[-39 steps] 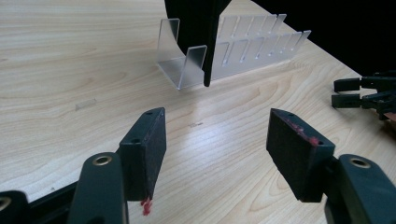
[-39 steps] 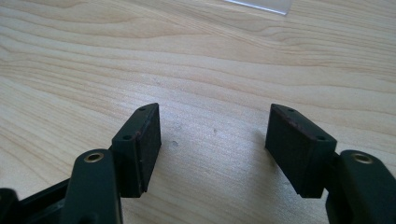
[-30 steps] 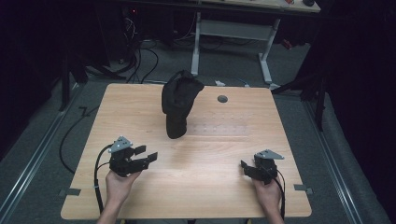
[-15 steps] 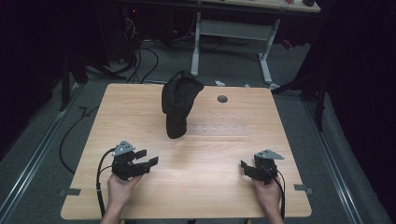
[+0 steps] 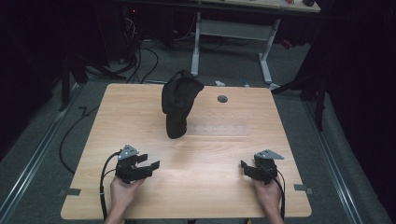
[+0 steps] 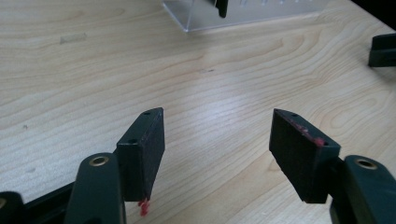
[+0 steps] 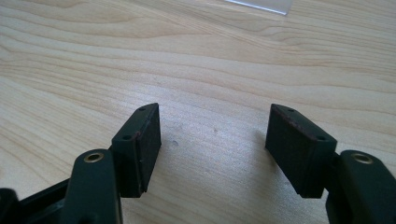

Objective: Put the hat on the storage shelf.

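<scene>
The left gripper at seven o'clock and the right gripper at five are lying gaping, empty, on the table; a black cap is sitting toward twelve.

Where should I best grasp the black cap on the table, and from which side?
Probably the brim of the black cap, which hangs down toward the person. Come from the near side with open fingers, one on each face of the brim: it looks thin and flat, while the crown looks soft and bulky.

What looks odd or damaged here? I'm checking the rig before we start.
The left gripper has red flecks on its pads, along one edge and under the other. The black cap sits on a clear stand. Nothing is spilled.
</scene>
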{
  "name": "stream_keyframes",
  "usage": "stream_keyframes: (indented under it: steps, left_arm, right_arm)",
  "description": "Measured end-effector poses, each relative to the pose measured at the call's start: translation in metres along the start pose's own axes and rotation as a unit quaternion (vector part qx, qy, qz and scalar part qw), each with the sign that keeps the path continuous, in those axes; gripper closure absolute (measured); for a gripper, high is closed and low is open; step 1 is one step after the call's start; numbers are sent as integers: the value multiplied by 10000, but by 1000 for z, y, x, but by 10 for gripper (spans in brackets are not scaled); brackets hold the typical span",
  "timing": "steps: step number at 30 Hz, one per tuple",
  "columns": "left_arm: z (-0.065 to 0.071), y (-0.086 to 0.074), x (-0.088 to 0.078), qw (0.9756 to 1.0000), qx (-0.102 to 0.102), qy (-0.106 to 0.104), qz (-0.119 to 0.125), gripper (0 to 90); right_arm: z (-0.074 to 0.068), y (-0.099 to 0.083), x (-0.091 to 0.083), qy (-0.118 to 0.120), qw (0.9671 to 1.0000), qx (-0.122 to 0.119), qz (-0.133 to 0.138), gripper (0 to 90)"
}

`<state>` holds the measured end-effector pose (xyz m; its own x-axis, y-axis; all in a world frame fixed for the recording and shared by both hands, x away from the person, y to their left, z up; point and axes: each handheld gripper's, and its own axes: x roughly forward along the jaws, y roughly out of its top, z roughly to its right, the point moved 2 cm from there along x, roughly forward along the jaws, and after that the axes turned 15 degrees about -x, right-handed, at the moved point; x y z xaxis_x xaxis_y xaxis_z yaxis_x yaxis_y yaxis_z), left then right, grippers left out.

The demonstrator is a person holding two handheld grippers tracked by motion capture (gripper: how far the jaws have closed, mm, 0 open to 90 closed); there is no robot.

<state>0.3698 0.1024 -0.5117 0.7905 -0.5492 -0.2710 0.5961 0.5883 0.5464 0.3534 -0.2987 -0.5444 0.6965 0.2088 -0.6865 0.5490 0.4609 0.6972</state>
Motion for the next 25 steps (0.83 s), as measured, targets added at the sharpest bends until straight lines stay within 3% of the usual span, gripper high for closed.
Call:
stream_keyframes:
  steps: [3,6,11,17,25]
  left_arm:
    - [-4,-4,3,9999,84,104,4,360]
    - [-8,-10,7,9991,323,281,32,357]
    - [-13,-22,15,9949,845,546,39,349]
    - [-19,-34,20,9907,1170,691,41,334]
    - [-21,-36,20,9916,1152,567,127,298]
  right_arm:
    - [0,0,0,0,10000,2,1,359]
    - [0,0,0,0,10000,4,0,359]
    - [0,0,0,-2,10000,1,0,359]
    - [0,0,0,-2,10000,2,-1,359]
    - [0,0,0,0,10000,9,0,358]
